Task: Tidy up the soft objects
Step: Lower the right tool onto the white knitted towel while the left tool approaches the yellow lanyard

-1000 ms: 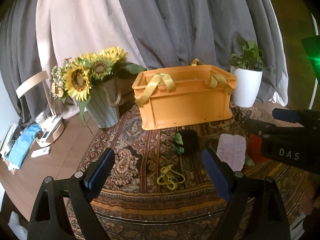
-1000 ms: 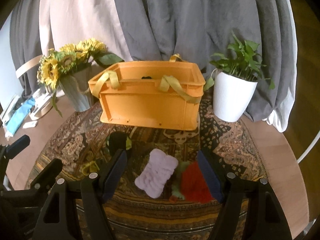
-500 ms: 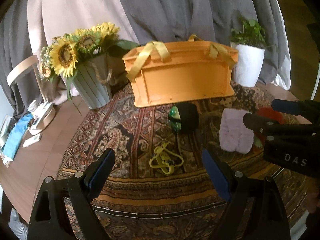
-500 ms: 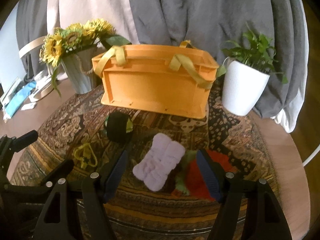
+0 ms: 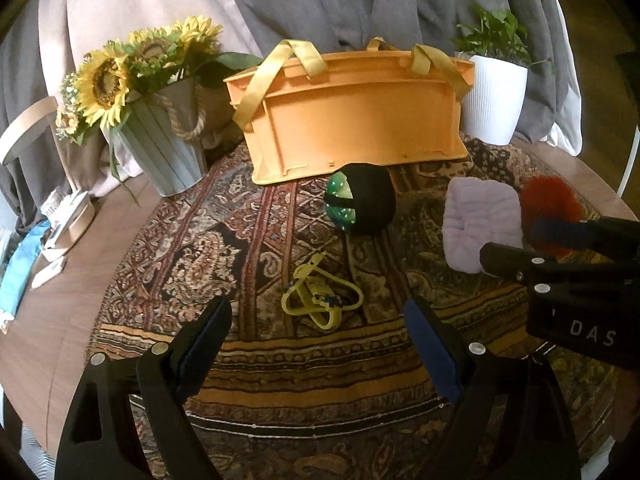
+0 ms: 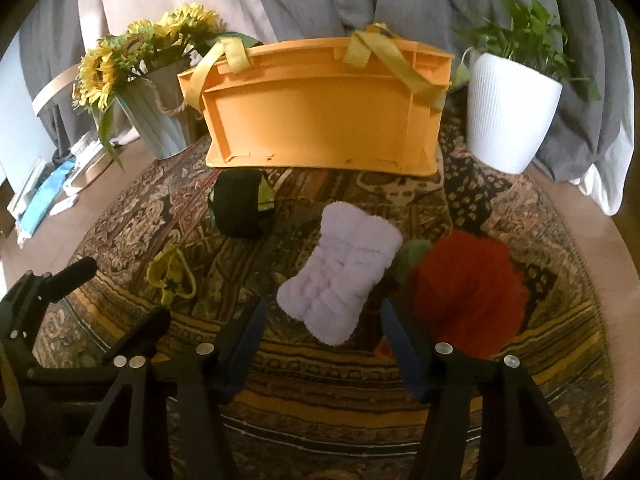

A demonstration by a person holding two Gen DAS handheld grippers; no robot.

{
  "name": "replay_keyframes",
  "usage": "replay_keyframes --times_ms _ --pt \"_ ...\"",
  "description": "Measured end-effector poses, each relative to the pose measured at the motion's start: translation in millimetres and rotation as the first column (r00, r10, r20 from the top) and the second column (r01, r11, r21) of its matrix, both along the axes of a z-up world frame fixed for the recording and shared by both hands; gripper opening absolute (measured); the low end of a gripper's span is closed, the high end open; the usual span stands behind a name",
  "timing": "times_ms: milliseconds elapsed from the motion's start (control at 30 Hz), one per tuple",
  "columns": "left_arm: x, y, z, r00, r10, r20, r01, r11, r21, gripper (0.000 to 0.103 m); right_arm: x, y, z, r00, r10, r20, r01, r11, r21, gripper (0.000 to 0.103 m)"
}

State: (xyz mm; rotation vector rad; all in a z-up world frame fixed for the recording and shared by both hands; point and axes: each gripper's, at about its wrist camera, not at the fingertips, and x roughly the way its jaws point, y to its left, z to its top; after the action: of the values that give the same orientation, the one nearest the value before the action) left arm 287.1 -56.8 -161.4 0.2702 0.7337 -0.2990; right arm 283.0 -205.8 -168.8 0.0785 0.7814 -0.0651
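On the patterned rug lie a pale lilac fluffy cloth (image 6: 340, 276), a red fuzzy piece (image 6: 468, 292) to its right, a black and green ball (image 6: 242, 208) and a tangle of yellow cord (image 5: 316, 300). Behind them stands an orange crate (image 6: 320, 120) with yellow straps. My right gripper (image 6: 322, 316) hovers low over the near end of the lilac cloth; its jaws are closing and the pads do not press on it. My left gripper (image 5: 316, 320) stands wide open just above the yellow cord, nothing between its fingers. In the left wrist view the lilac cloth (image 5: 480, 220) lies beside the right gripper's body.
A grey pot of sunflowers (image 5: 160, 140) stands left of the crate, a white pot with a green plant (image 6: 508, 120) to its right. Grey and beige curtains hang behind. Small items and a blue cloth (image 5: 18, 276) lie on the wooden table's left edge.
Both grippers have sunk toward the rug, so the objects look larger and nearer. The right gripper's jaws have narrowed around the near end of the lilac cloth.
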Motion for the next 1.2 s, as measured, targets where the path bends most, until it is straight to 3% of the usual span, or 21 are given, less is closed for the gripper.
replay_keyframes --times_ms 400,800,967,1100,1200 --pt "23.0 -10.7 -19.1 0.999 -0.012 -0.036 0.012 1.0 0.002 0.082 8.4 -1.2 -12.9 1.0 -0.006 -0.008 0.006 1.0 0.011 0.053" --pt "43.2 -9.6 -35.7 0.989 -0.014 -0.151 0.012 1.0 -0.014 0.069 17.9 -2.4 -17.7 1.0 -0.007 -0.011 0.007 0.999 0.039 0.04" --pt "44.8 -7.7 -37.4 0.987 -0.019 -0.162 0.015 0.999 -0.03 0.067 19.8 0.3 -18.1 1.0 -0.005 -0.005 0.005 0.999 0.036 0.036" --pt "44.9 -4.6 -37.0 0.986 -0.023 -0.163 0.016 0.999 -0.048 0.055 20.3 -0.1 -17.8 1.0 -0.003 -0.007 0.004 0.999 0.043 0.032" --pt "43.2 -2.8 -35.9 0.986 -0.03 -0.163 0.02 0.998 -0.062 0.055 19.8 1.7 -15.2 1.0 0.006 0.0 -0.006 0.999 0.042 0.03"
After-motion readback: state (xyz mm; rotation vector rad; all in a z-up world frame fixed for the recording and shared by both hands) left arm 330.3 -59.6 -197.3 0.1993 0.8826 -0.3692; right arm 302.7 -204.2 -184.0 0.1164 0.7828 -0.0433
